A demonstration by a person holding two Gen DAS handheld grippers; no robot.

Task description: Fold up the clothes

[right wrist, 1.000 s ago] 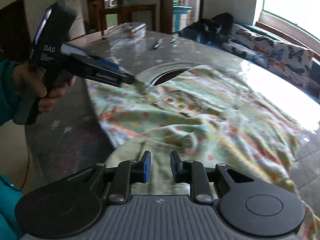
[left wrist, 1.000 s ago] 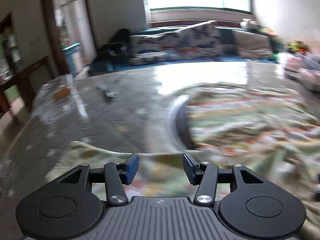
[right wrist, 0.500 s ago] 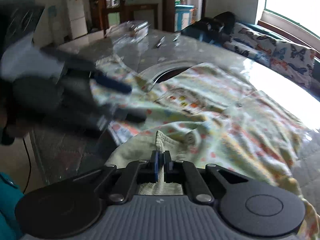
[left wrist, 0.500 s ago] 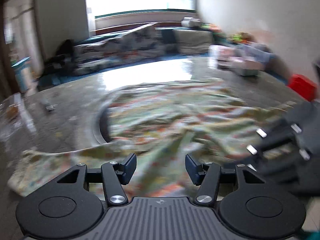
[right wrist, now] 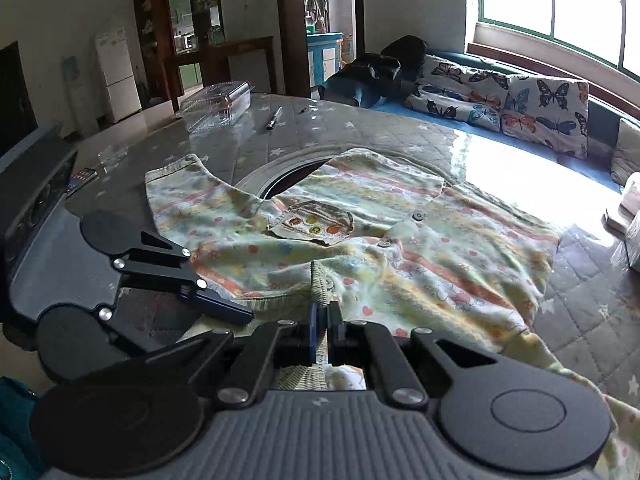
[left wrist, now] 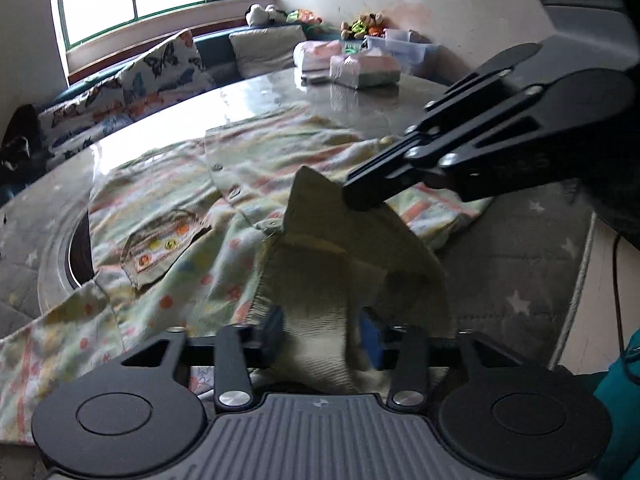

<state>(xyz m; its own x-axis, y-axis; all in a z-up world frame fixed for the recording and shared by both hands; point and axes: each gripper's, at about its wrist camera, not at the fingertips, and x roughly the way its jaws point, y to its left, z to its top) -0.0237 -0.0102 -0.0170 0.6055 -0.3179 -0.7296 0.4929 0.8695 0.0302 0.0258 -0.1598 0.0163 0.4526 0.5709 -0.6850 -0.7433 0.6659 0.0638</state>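
A pale green child's shirt (right wrist: 400, 216) with orange stripes and a chest pocket lies spread on the grey quilted table (right wrist: 360, 128). My right gripper (right wrist: 324, 320) is shut on its ribbed collar (right wrist: 320, 280) at the near edge; it also shows in the left wrist view (left wrist: 360, 196), lifting the collar (left wrist: 344, 264). My left gripper (left wrist: 320, 328) is open, its jaws on either side of the raised collar cloth. It shows in the right wrist view (right wrist: 236, 316), low beside the shirt's left edge.
A clear plastic box (right wrist: 216, 104), a pen (right wrist: 274, 118) and a phone (right wrist: 82, 178) lie at the table's far side. Folded packets (left wrist: 360, 68) sit on the table's other end. A butterfly-print couch (right wrist: 500, 108) runs under the window.
My right gripper has shut on the collar and lifted it. My left gripper has swung from the shirt's far sleeve over to the collar, with its jaws still open.
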